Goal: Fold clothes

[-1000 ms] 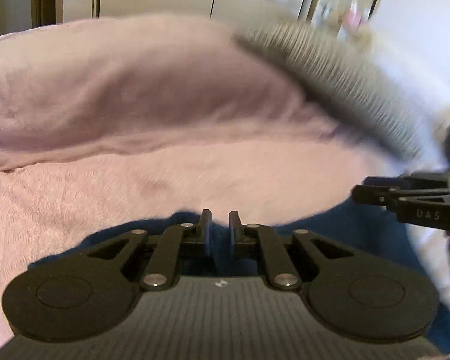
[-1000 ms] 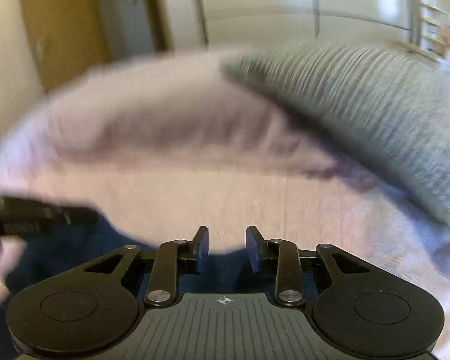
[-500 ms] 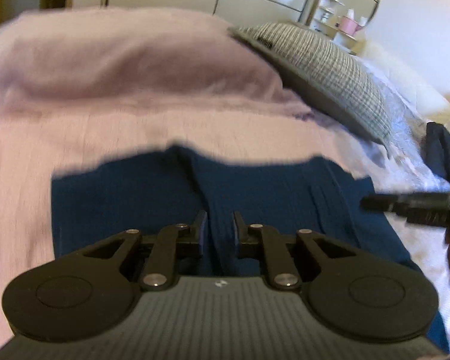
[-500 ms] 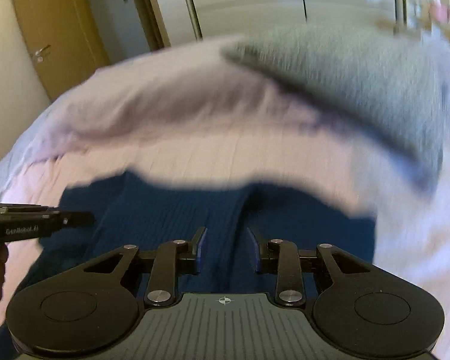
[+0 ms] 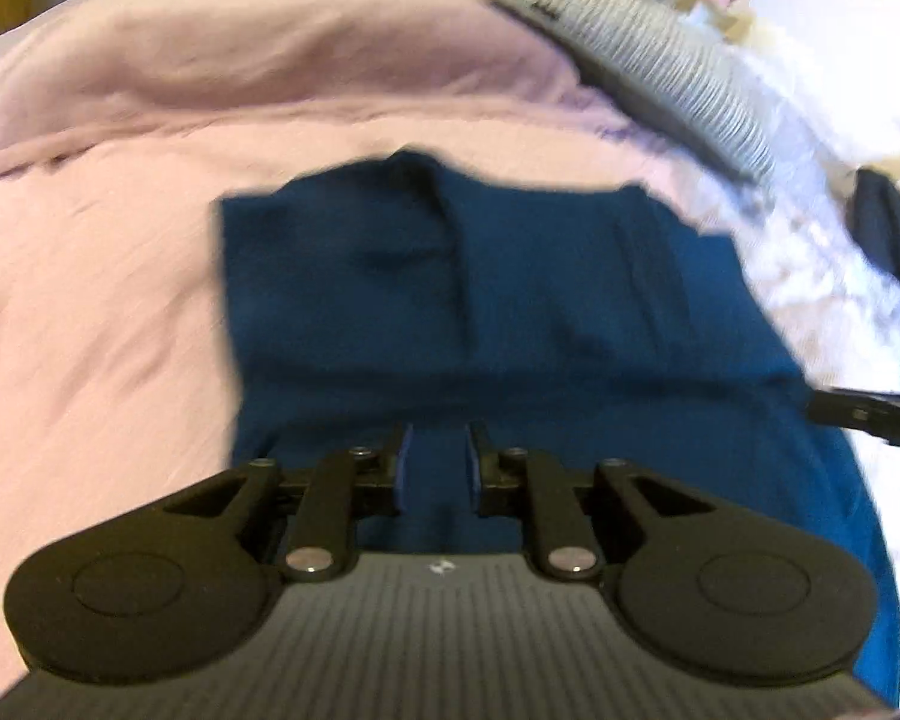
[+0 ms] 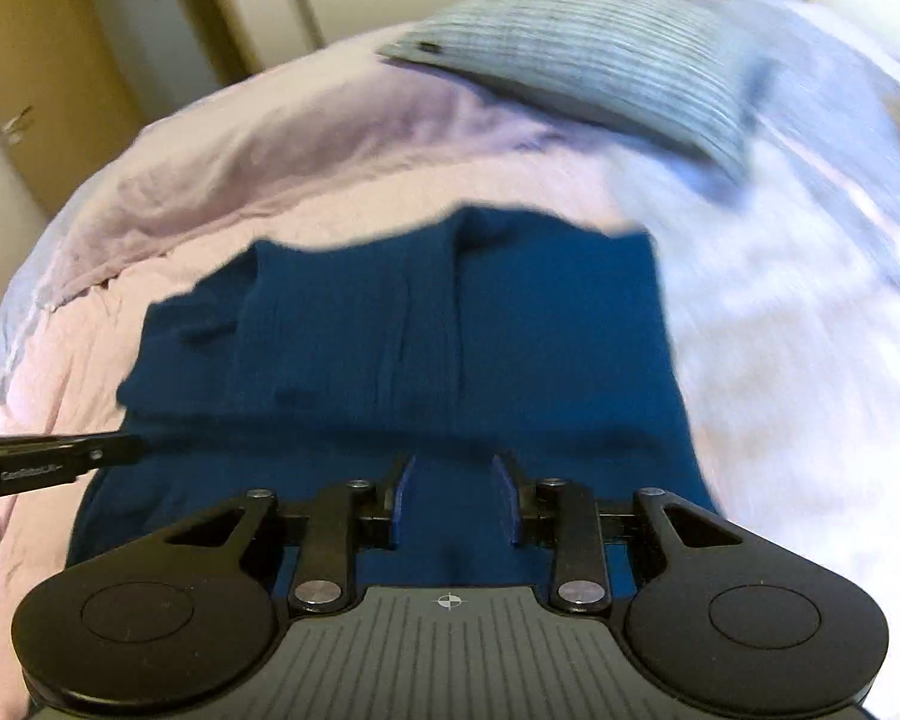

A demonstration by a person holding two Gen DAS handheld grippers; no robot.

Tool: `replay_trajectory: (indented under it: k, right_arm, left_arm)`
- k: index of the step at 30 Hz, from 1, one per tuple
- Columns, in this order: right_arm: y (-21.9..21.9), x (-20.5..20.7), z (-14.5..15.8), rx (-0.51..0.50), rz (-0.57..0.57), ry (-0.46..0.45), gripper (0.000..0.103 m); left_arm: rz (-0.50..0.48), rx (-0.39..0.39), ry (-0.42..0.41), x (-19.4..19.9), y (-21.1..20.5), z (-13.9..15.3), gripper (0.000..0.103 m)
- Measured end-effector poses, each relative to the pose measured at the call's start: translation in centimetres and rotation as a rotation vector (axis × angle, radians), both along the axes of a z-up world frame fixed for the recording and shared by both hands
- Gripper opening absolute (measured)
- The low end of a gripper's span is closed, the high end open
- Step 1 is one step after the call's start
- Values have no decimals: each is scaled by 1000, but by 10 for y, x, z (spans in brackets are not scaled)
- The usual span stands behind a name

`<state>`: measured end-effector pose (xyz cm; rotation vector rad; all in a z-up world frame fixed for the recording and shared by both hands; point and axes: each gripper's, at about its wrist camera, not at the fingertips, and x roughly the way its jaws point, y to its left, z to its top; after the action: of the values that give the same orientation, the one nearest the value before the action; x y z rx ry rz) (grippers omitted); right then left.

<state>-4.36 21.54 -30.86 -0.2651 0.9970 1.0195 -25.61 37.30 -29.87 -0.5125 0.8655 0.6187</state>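
The blue garment [image 5: 510, 312] lies on the pink bedspread [image 5: 90, 300] at frame centre, long axis running away from both grippers. The left gripper [image 5: 437, 468] and the right gripper [image 6: 453, 498] hover over its near end, jaws spread (nothing pinched), about equally near.

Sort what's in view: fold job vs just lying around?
Job: blue garment, left tool, right tool.
Lying about: grey striped pillow, pink duvet, dark clothing at the far right.
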Motion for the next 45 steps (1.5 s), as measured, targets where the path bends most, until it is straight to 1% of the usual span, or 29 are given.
replay_trajectory:
  k: [2,5,7,9,12,13,15,17,19,20,23,26,29,31,33,36,38,40,43,45]
  right_arm:
    - [-28,-28,6,-22,-63,1,32]
    - [-70,-75,12,-54,-156,15,32]
    - [-88,-100,13,-73,-187,39,32]
    - [-96,-118,10,-86,-183,49,32]
    - [-95,-127,4,-82,-128,31,32]
    - [-94,-129,1,-72,-109,16,32]
    - [-93,-131,-7,-21,-71,-50,32]
    - [-97,-133,-17,38,-47,-112,32]
    - [-106,-135,-28,86,-36,-155,32]
    - [-111,-138,-35,103,-33,-171,32]
    - [-127,-148,-52,115,-29,-213,32]
    - [-143,-162,-61,111,-15,-273,32]
    - [-166,-177,-65,90,-34,-292,33]
    - [-184,-188,-60,51,-63,-265,33]
    - [-203,-199,-52,8,-90,-230,33]
    - [-232,-213,-33,-10,-121,-203,33]
    - [-249,-221,-22,-2,-146,-200,34]
    - [-262,-232,-8,4,-170,-199,34]
    - [-282,-253,15,75,-173,-202,34]
    - [-293,-264,26,105,-171,-217,35]
  left_arm:
    - [20,-16,25,-28,-14,4,23]
    - [42,-61,43,-77,-37,3,24]
    - [41,-85,68,-103,-55,1,24]
    - [60,-64,64,-111,-65,-6,24]
    - [93,-28,54,-123,-79,-16,27]
    - [103,-16,51,-126,-83,-19,29]
    - [125,8,45,-134,-92,-25,30]
    - [133,84,21,-129,-102,-34,34]
    - [128,144,-5,-128,-111,-39,38]
    - [124,174,-19,-128,-115,-42,38]
    - [109,254,-53,-129,-128,-49,38]
    - [87,310,-57,-140,-144,-52,38]
    - [82,358,-46,-156,-169,-52,38]
    - [88,353,1,-167,-189,-49,38]
    - [90,353,32,-182,-212,-36,39]
    - [77,316,-6,-203,-242,-20,40]
    - [102,307,-10,-216,-260,-10,40]
    - [106,310,-12,-223,-278,1,40]
    - [102,328,-9,-232,-304,15,47]
    - [89,355,2,-234,-318,21,47]
